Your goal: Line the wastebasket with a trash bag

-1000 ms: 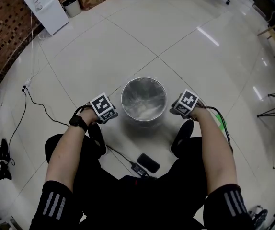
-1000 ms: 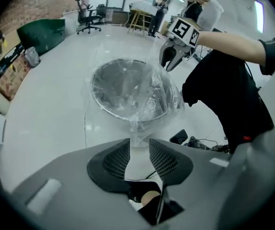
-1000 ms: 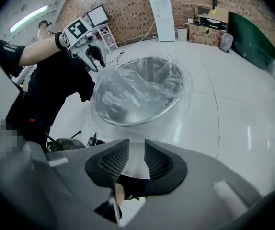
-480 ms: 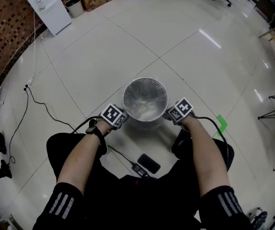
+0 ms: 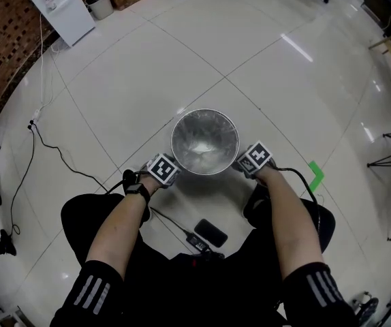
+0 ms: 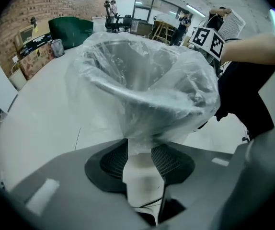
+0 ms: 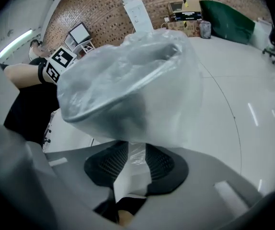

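Wastebasket (image 5: 204, 142) on the floor was found lined, the trash bag (image 6: 142, 75) folded over its rim. The hem was pinched by the left gripper (image 6: 140, 169), whose jaws had just been opening, and by the right gripper (image 7: 135, 164). Only snugging down and release were judged left.

Floor (image 5: 202, 53) lies open beyond the wastebasket (image 5: 174, 142); shoes (image 5: 257, 203) and a cable (image 5: 171, 220) crowd its near side.

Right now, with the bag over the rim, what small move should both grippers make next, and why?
Probably release the film on both sides. The trash bag already folds over the wastebasket rim, drawn down outside by the left gripper and right gripper. The left jaws have just been opening, film between them.
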Tool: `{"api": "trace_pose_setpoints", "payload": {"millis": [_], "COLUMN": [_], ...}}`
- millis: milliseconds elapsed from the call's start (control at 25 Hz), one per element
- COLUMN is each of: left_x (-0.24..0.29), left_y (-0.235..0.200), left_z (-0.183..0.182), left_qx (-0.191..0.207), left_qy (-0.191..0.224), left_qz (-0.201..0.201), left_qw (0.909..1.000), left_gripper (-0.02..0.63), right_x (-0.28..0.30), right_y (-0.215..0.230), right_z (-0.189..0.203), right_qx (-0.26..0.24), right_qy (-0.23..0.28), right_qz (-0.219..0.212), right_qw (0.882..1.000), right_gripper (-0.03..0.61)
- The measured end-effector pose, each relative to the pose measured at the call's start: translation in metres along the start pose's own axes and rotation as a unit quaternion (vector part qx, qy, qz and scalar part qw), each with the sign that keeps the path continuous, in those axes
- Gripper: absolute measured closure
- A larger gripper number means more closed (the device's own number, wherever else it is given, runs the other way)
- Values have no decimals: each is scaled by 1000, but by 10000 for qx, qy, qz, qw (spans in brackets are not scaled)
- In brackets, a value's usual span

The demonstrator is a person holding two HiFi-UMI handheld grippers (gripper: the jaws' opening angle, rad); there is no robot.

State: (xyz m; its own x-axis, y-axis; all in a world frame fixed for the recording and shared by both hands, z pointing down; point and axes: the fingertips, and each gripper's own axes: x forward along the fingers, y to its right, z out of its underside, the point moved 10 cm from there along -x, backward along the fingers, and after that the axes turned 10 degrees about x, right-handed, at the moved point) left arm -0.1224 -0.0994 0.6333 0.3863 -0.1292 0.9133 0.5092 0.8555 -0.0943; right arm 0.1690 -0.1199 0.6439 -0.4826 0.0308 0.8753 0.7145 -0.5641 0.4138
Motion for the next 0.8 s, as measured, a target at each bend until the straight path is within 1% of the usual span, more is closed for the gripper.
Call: {"api": "trace_pose_setpoints", "payload": {"millis": [160, 280, 400, 480, 560, 680, 800], "left_x": [6, 12, 8, 2, -7, -28, -53], "left_y": [-6, -11, -17, -18, -19, -23, -28], "left_z": [1, 3, 8, 9, 10, 14, 11], "left_qx": [-69, -21, 193, 393, 565, 555, 633], "left_qy": [-139, -200, -344, -461, -544, -719, -735], "left_qz": [-126, -150, -252, -317, -386, -447, -639], "left_qw": [9998, 9997, 9989, 9977, 9962, 9949, 9932], "left_gripper": [465, 463, 460, 459, 457, 453, 453], "right_x": [13, 19, 18, 11, -1, -18, -43], "right_y": [12, 14, 11, 7, 3, 1, -2], "right_z": [2, 3, 0, -4, -4, 2, -1], "right_qx": [62, -99, -330, -570, -687, -661, -850], "right_qy": [-23, -99, -307, -387, -501, -750, -792], "right_qz": [206, 288, 381, 344, 355, 427, 676], "right_qw": [9998, 9995, 9983, 9970, 9957, 9941, 9909], "right_gripper": [453, 453, 453, 453, 454, 453, 454]}}
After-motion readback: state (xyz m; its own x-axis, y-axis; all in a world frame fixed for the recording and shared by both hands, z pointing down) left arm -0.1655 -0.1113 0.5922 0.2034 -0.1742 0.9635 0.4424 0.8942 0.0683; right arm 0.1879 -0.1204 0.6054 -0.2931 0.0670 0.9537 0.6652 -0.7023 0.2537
